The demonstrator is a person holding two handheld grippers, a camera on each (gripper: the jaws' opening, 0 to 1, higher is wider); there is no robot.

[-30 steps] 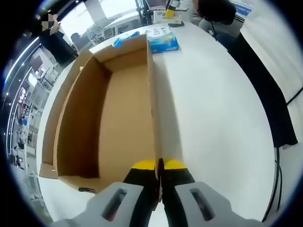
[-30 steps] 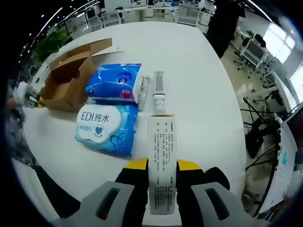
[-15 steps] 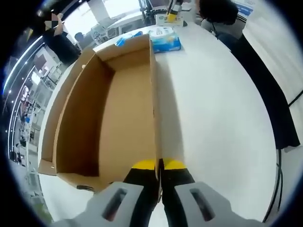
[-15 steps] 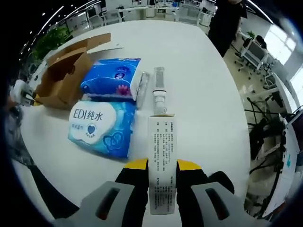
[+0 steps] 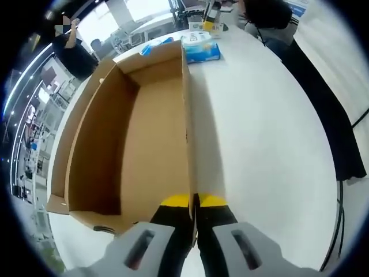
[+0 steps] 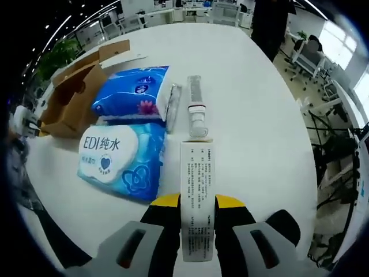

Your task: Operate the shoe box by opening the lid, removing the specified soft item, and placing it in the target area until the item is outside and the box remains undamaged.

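Note:
In the left gripper view, the open cardboard shoe box (image 5: 144,138) lies on the white table (image 5: 259,127), its inside bare. My left gripper (image 5: 194,203) is shut on the box's right wall at its near end. In the right gripper view, my right gripper (image 6: 196,203) is shut on a long white carton (image 6: 196,190) with printed text. Ahead of it lie a light blue wipes pack (image 6: 118,158), a blue tissue pack (image 6: 132,95) and a clear tube (image 6: 196,109). The shoe box (image 6: 72,98) sits at the far left, with the left gripper (image 6: 26,118) on it.
The wipes pack (image 5: 199,49) and my right gripper with the carton (image 5: 210,12) show at the table's far end in the left gripper view. A person in dark clothes (image 5: 268,17) stands by the table edge. Office chairs (image 6: 308,55) stand beyond the table on the right.
The right gripper view has shifted a little, so the packs and tube sit slightly lower and nearer. The left gripper keeps its hold on the box wall, barely moved.

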